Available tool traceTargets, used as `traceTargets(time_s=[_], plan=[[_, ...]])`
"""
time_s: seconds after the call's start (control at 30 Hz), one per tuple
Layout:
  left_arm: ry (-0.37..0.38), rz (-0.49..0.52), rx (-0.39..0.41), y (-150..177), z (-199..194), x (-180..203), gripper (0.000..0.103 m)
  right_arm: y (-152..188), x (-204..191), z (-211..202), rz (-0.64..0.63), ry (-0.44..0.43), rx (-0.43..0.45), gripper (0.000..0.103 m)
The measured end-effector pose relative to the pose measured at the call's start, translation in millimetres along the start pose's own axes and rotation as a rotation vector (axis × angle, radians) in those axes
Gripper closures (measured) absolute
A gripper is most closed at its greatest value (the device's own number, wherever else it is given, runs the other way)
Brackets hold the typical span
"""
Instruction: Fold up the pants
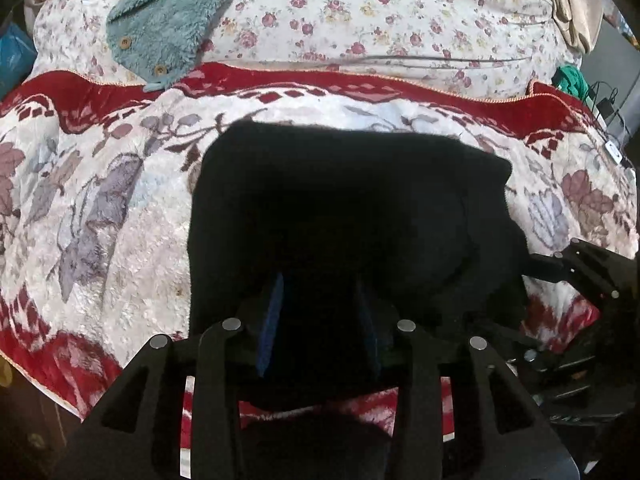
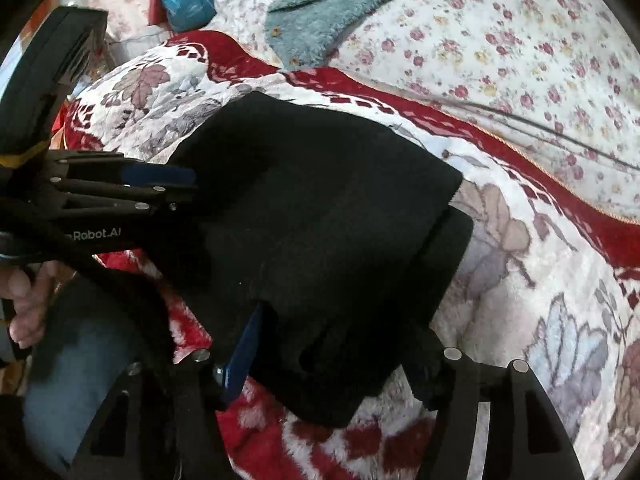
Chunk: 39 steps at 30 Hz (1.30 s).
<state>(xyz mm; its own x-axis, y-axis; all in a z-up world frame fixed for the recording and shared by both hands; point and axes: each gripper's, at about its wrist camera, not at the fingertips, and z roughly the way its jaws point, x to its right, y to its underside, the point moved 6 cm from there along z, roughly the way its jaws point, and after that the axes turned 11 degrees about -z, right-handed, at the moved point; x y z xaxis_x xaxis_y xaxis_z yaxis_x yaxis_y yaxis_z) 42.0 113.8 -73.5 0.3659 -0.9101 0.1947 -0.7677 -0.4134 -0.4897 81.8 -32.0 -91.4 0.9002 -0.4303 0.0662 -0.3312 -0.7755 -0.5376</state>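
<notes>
Black pants (image 1: 340,208) lie folded into a thick rectangular bundle on a plush red-and-white floral blanket (image 1: 100,208), right under both tools. Left gripper (image 1: 320,308) points steeply down onto the near edge of the bundle; its two blue-padded fingers (image 1: 274,312) stand a narrow gap apart with dark cloth between them, but black on black (very murky here), so I cannot tell if the pads actually press on the fabric. Beyond its fingertips the bundle runs to a fairly straight far edge, then the blanket's red border, then a white quilt with small pink flowers (image 1: 400,20). A teal fleece garment with wooden buttons (image 1: 160,20) lies on that quilt, well beyond the fingers and off to their left. Right gripper (image 2: 332,344) sits at the near corner of the bundle with its fingers spread wide: the left blue finger (image 2: 244,356) is just beside the bundle's near-left edge, the other finger is mostly lost behind the black cloth at the lower right, and the corner of the pants lies between them with no clear pinch visible. From the right wrist view the left gripper comes in from the left, its blue pad (image 2: 160,176) lying at the bundle's left edge, a hand (image 2: 28,304) showing below its handle. Layered edges of the fold show at the bundle's right side, past the right fingers. A blue bag (image 2: 188,4) sits far off at the top left, well apart from the pants.
</notes>
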Motion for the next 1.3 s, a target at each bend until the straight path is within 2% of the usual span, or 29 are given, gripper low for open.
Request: traceTargets(time_s=[0.07, 0.17, 0.23, 0.33, 0.43, 0.5, 0.57, 0.67, 0.7, 0.73, 0.77, 0.8, 0.97, 1.07, 1.2, 1.3], plan=[[0.006, -0.001, 0.028, 1, -14, 1, 0.067, -2, 3, -16, 0.047, -0.009, -0.004, 0.042], [0.02, -0.032, 0.067, 9, -35, 0, 0.067, 5, 4, -55, 0.105, -0.045, 0.092, 0.042], [0.004, -0.038, 0.087, 18, -44, 0, 0.067, 13, 4, -73, 0.155, -0.062, 0.131, 0.042], [-0.02, -0.028, 0.109, 32, -52, 2, 0.067, 30, -1, -86, 0.251, -0.074, 0.134, 0.042], [-0.003, -0.026, 0.106, 50, -56, 7, 0.067, 47, -11, -88, 0.303, -0.031, 0.102, 0.042], [-0.007, -0.016, 0.099, 59, -56, 10, 0.067, 56, -17, -88, 0.317, 0.023, 0.099, 0.042], [-0.02, -0.01, 0.106, 63, -58, 11, 0.067, 66, -21, -90, 0.359, 0.038, 0.104, 0.042], [-0.097, -0.002, 0.137, 62, -66, 9, 0.067, 71, -22, -93, 0.405, 0.051, 0.131, 0.042], [-0.11, -0.006, 0.151, 60, -69, 8, 0.065, 70, -23, -94, 0.402, 0.062, 0.134, 0.042], [-0.117, -0.01, 0.157, 59, -72, 8, 0.042, 68, -26, -96, 0.393, 0.074, 0.139, 0.042], [-0.126, -0.013, 0.162, 59, -74, 8, 0.029, 67, -28, -98, 0.385, 0.081, 0.145, 0.042], [-0.127, -0.013, 0.171, 58, -77, 8, 0.022, 65, -31, -101, 0.373, 0.089, 0.154, 0.042], [-0.154, 0.02, 0.222, 62, -91, 14, 0.022, 60, -51, -105, 0.334, 0.075, 0.178, 0.042], [-0.187, 0.058, 0.248, 65, -97, 19, 0.022, 70, -58, -103, 0.361, 0.067, 0.202, 0.042], [-0.194, 0.061, 0.271, 68, -101, 24, 0.022, 79, -67, -89, 0.313, 0.088, 0.128, 0.042], [-0.175, 0.051, 0.263, 72, -100, 25, 0.022, 77, -70, -88, 0.307, 0.079, 0.135, 0.042]])
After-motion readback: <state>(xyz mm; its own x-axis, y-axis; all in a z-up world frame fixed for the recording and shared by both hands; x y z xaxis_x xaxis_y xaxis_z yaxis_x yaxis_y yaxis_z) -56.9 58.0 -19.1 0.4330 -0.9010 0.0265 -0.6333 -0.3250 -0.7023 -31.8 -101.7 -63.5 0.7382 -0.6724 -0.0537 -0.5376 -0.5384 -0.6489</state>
